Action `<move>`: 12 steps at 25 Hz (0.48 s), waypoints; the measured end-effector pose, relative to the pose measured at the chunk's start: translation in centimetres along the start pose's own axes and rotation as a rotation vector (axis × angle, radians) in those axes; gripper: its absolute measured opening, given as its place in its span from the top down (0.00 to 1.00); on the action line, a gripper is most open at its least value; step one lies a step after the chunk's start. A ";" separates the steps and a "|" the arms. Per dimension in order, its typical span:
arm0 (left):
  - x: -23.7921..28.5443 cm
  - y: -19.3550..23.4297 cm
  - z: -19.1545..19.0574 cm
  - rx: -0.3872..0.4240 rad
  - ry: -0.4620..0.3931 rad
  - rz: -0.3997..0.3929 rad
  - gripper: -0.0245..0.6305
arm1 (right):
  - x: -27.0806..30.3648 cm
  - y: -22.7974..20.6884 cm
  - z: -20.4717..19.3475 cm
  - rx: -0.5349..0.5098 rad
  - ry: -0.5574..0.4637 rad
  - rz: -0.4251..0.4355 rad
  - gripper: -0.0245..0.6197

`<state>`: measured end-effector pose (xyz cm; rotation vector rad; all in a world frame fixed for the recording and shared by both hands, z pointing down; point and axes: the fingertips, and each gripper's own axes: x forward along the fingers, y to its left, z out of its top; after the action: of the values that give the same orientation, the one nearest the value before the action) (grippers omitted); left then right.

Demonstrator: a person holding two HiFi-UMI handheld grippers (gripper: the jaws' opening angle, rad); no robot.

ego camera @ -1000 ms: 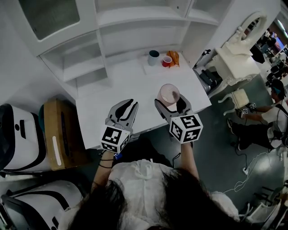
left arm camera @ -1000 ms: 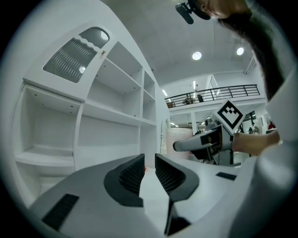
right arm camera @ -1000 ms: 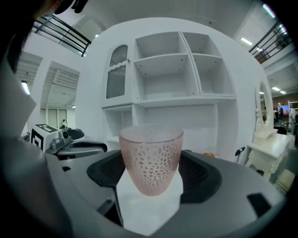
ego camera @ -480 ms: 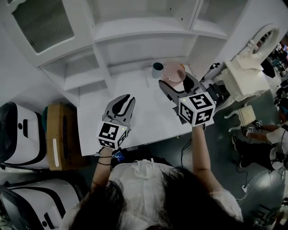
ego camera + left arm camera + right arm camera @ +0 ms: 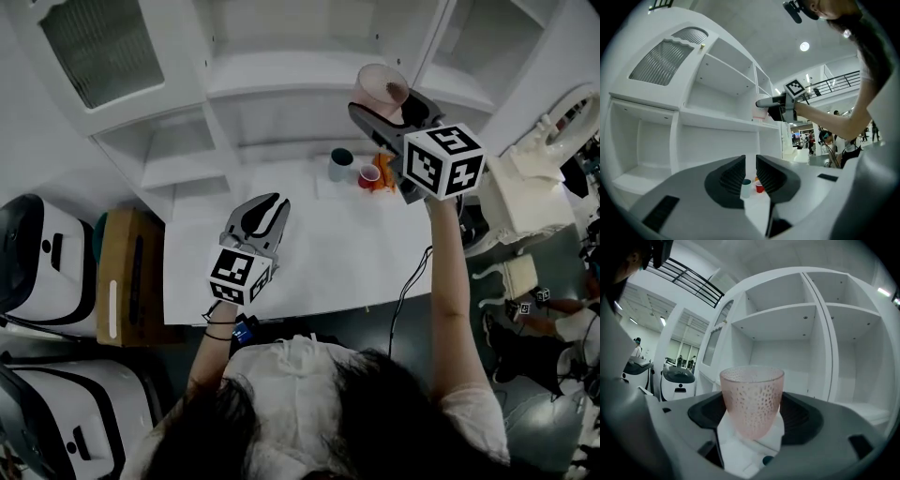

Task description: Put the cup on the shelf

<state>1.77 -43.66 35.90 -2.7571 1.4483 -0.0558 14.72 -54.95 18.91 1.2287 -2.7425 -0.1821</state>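
The pink dimpled glass cup [image 5: 378,86] [image 5: 751,399] is upright between the jaws of my right gripper [image 5: 389,105] [image 5: 752,420], which is shut on its lower half. It hangs high in the air in front of the white shelf unit, near the middle shelf board [image 5: 281,80] [image 5: 778,317]. The left gripper view shows the cup [image 5: 761,112] level with that shelf's front edge. My left gripper [image 5: 265,211] [image 5: 750,176] hovers low over the white table [image 5: 309,262], jaws nearly together with only a narrow slit and nothing held.
A teal cup [image 5: 340,164] [image 5: 746,187], a small red cup [image 5: 369,175] [image 5: 760,187] and an orange thing [image 5: 386,173] stand at the table's back. White machines [image 5: 37,272] and a wooden box [image 5: 131,291] are at left, and ornate white furniture [image 5: 548,178] is at right.
My right gripper has lifted the pink cup from low over the table's front edge up and back to shelf height. The left gripper has hardly moved.
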 end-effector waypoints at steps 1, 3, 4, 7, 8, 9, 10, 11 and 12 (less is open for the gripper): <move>0.1 0.1 0.0 -0.001 0.000 0.003 0.85 | 0.8 -0.7 0.7 0.001 0.000 0.005 0.42; 0.3 0.4 0.0 0.003 0.002 0.012 0.85 | 2.7 -2.1 2.0 0.011 0.004 0.021 0.42; 0.5 0.4 0.0 0.006 0.004 0.016 0.85 | 3.6 -2.8 2.5 0.018 0.007 0.032 0.42; 1.1 0.6 0.1 0.014 0.010 0.027 0.85 | 6.7 -4.8 3.4 0.043 0.037 0.059 0.42; 1.2 0.6 0.1 0.017 0.012 0.029 0.85 | 7.7 -5.3 3.5 0.051 0.055 0.067 0.42; 1.3 0.6 0.1 0.020 0.012 0.032 0.85 | 8.7 -5.7 3.5 0.058 0.074 0.076 0.42; 1.4 0.7 0.1 0.024 0.012 0.034 0.85 | 9.7 -6.1 3.4 0.066 0.094 0.084 0.42; 1.5 0.8 0.1 0.027 0.012 0.037 0.85 | 10.6 -6.5 3.2 0.074 0.113 0.088 0.42; 1.6 0.8 0.2 0.029 0.011 0.040 0.85 | 11.4 -6.9 3.0 0.082 0.130 0.088 0.42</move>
<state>2.01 -45.45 35.71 -2.7080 1.4924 -0.0911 11.76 -67.84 15.60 1.0939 -2.7080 0.0194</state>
